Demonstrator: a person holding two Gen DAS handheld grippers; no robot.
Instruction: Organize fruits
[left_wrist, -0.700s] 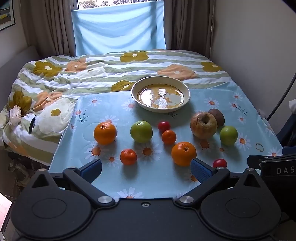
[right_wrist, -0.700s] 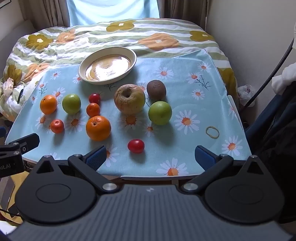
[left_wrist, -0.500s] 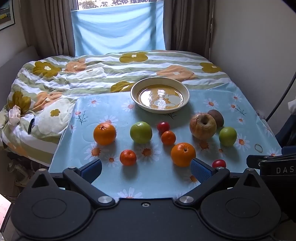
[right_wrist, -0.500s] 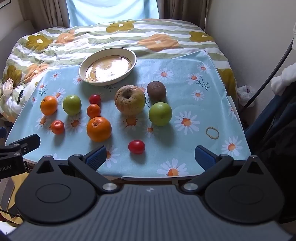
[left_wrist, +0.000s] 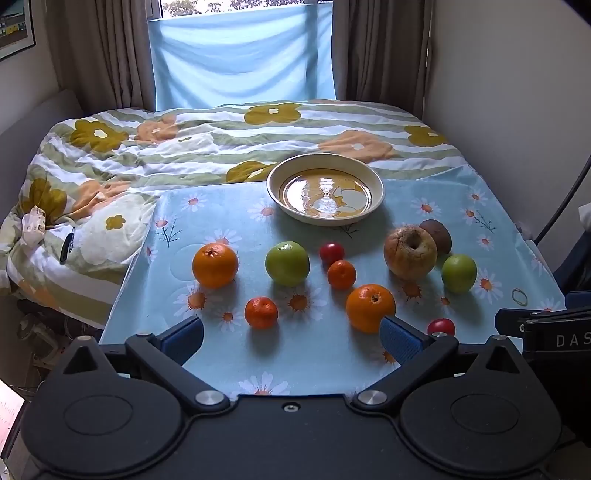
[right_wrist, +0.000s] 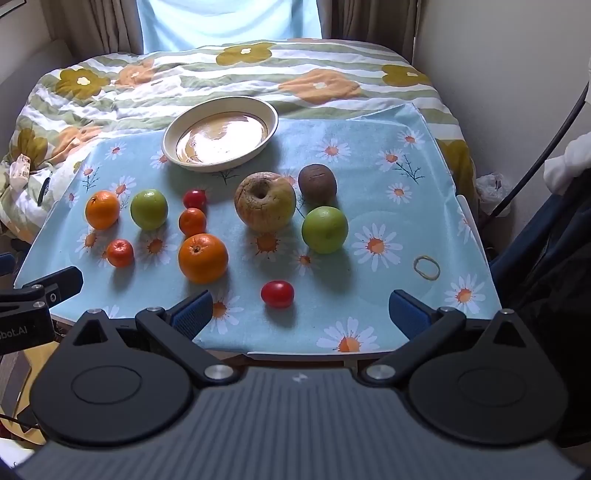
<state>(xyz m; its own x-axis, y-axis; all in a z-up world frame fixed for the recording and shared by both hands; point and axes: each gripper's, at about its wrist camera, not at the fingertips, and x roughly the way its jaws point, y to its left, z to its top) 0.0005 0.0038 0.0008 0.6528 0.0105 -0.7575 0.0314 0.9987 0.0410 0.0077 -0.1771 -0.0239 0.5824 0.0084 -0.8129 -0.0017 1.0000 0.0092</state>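
A cream bowl (left_wrist: 373, 177) (right_wrist: 271, 122) stands empty at the far side of a blue daisy cloth (left_wrist: 314, 354) (right_wrist: 388, 206). Loose fruit lies in front of it: two oranges (left_wrist: 215, 264) (right_wrist: 202, 257), two green apples (left_wrist: 287, 263) (right_wrist: 324, 229), a wrinkled yellow apple (left_wrist: 410, 252) (right_wrist: 265, 201), a brown fruit (right_wrist: 317, 180), small tangerines (left_wrist: 260, 312) (right_wrist: 120, 252) and red tomatoes (left_wrist: 441, 326) (right_wrist: 277, 294). My left gripper (left_wrist: 291, 338) hangs open above the near edge. My right gripper (right_wrist: 301, 314) is open too, just short of a tomato. Neither holds anything.
The cloth lies on a bed with a flowered quilt (left_wrist: 155, 155). A rubber band (right_wrist: 426, 266) sits at the cloth's right edge. A wall (left_wrist: 517, 92) and a dark cable (right_wrist: 546, 136) stand on the right. Curtains and a window lie behind.
Both views have crept slightly forward toward the fruit. The fruit and bowl have not moved, and both grippers stay wide.
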